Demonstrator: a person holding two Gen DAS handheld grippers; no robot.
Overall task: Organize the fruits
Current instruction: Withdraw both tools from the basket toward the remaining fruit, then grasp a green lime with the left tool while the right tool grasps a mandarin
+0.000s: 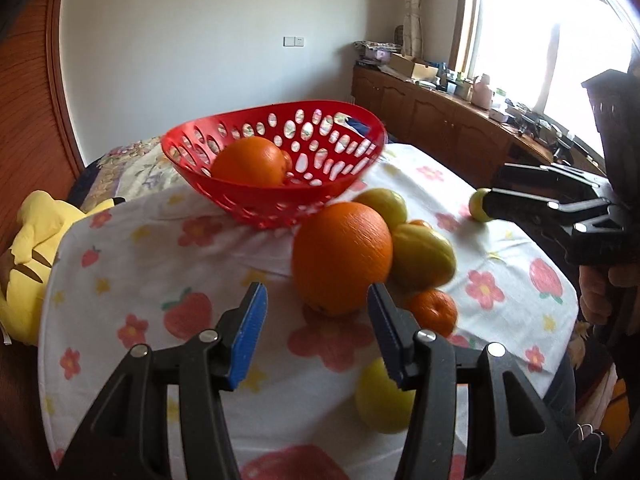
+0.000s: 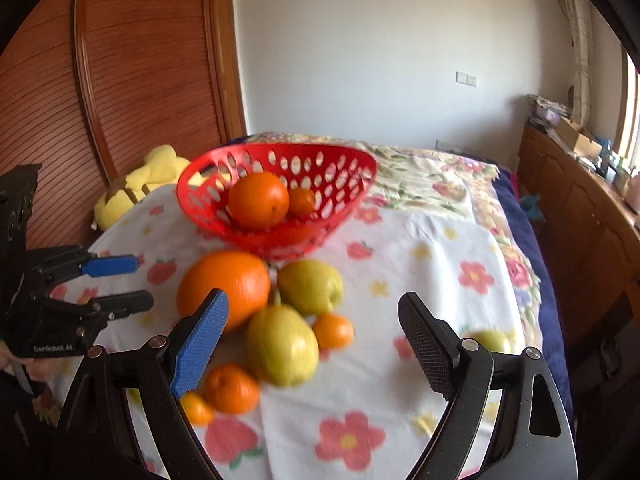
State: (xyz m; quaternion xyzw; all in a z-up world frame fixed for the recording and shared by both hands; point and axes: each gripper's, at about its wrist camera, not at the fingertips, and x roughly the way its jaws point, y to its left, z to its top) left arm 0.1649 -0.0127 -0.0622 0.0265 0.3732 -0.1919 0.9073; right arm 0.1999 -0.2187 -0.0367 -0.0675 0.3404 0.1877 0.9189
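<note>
A red perforated basket (image 1: 276, 196) (image 2: 276, 236) sits on the flowered cloth and holds a large orange (image 2: 258, 199) and a small one (image 2: 302, 201). In front of it lie a large orange (image 1: 340, 258) (image 2: 224, 286), yellow-green pears (image 2: 282, 346) (image 2: 311, 286) and small tangerines (image 2: 333, 331) (image 2: 231, 389). My left gripper (image 1: 318, 328) is open and empty, just short of the large orange. My right gripper (image 2: 312, 340) is open and empty above the pear cluster. Another pear (image 1: 384, 400) lies under my left gripper's right finger.
A yellow plush toy (image 1: 28, 264) (image 2: 136, 184) lies at the table's left edge. A wooden wardrobe stands at left, a cluttered wooden sideboard (image 1: 460, 120) under the window at right. A lone pear (image 2: 490, 342) lies at the cloth's right side. A bed is behind the table.
</note>
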